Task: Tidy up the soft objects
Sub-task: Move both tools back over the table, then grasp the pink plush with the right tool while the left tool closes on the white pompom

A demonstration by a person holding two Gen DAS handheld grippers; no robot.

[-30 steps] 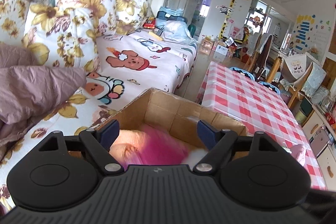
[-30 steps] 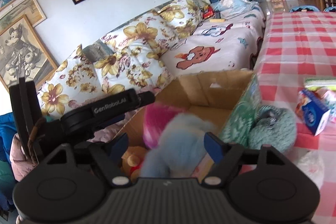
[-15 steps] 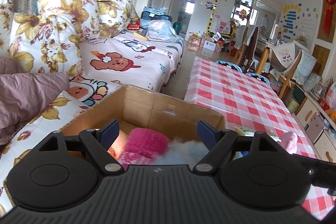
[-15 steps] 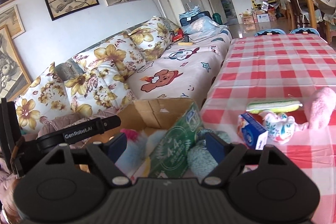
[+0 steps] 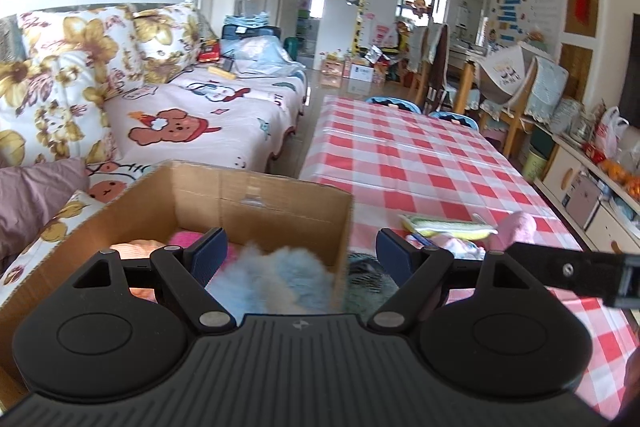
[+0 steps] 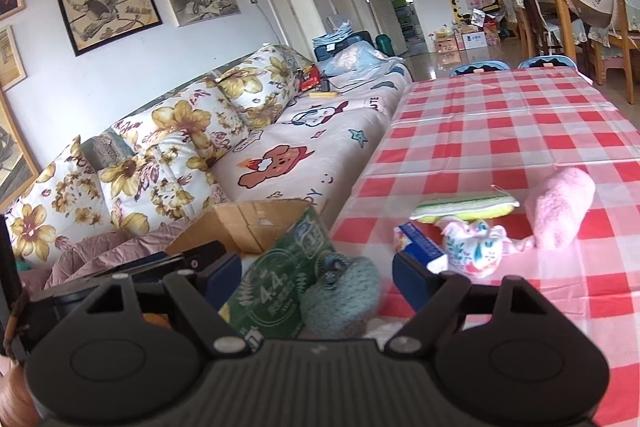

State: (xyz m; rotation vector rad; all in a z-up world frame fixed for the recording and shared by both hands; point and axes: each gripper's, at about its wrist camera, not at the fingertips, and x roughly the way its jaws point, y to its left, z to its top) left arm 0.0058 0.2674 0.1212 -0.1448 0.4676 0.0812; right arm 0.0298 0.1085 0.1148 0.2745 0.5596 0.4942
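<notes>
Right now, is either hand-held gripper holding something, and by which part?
Nothing is held. The left hand-held gripper and the right hand-held gripper are both open, with nothing between their fingers.

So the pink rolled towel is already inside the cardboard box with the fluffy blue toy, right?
Not quite. The pink rolled towel lies on the checked table, as the right wrist view shows. The fluffy blue toy is inside the cardboard box.

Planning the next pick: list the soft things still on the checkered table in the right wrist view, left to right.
Teal knitted item → floral white-and-pink cloth bundle → rolled pink towel. The green-and-yellow pad overlaps the bundle's span, so it is left out.
</notes>
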